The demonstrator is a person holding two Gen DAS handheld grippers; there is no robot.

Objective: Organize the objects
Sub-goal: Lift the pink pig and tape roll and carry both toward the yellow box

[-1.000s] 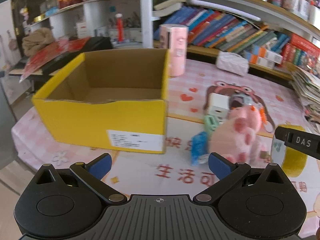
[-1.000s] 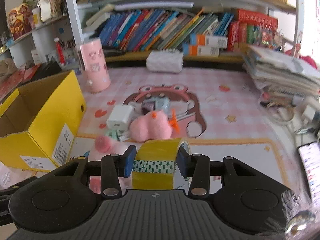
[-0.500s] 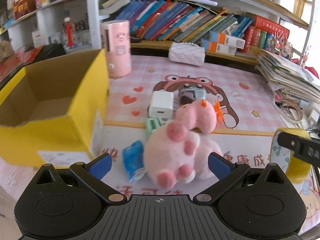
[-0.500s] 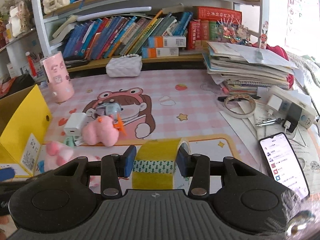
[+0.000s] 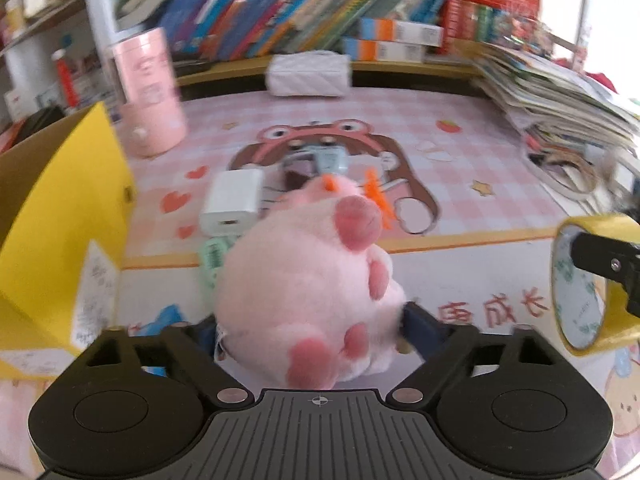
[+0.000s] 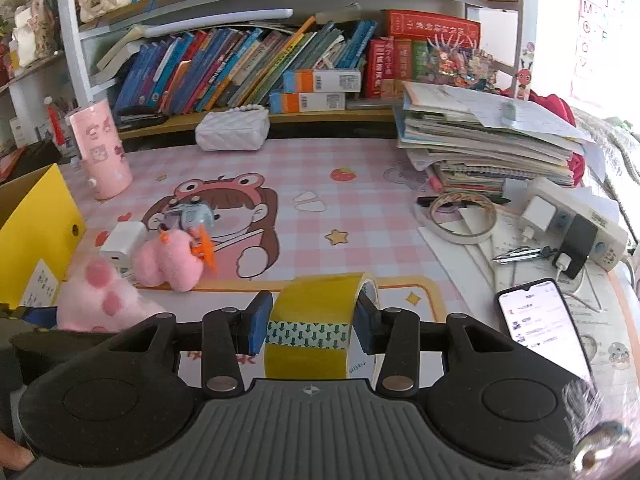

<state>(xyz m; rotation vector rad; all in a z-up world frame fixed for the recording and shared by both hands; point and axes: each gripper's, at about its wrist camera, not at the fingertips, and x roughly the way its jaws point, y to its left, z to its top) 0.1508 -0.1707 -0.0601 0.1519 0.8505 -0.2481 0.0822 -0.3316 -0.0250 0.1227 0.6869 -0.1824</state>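
Note:
A pink plush pig (image 5: pixel 308 292) sits between the fingers of my left gripper (image 5: pixel 310 326), which close on its sides; its pink feet show in the right wrist view (image 6: pixel 100 300). My right gripper (image 6: pixel 310 320) is shut on a yellow tape roll (image 6: pixel 316 320), which also shows in the left wrist view (image 5: pixel 580 284). The yellow cardboard box (image 5: pixel 60 216) stands at the left, open at the top. A white charger (image 5: pixel 232 200), a small pink plush with orange fins (image 6: pixel 172 260), a grey gadget (image 6: pixel 192 216) and a green item (image 5: pixel 214 252) lie behind the pig.
A pink cylinder (image 6: pixel 102 152) and a white quilted bag (image 6: pixel 232 130) stand at the back by the bookshelf. A paper stack (image 6: pixel 488 140), a white tape ring (image 6: pixel 464 220), a power strip (image 6: pixel 576 224) and a phone (image 6: pixel 540 320) are at the right.
My left gripper swung right from the box to the pig and moved in until its fingers closed on it. My right gripper kept the tape roll and turned right.

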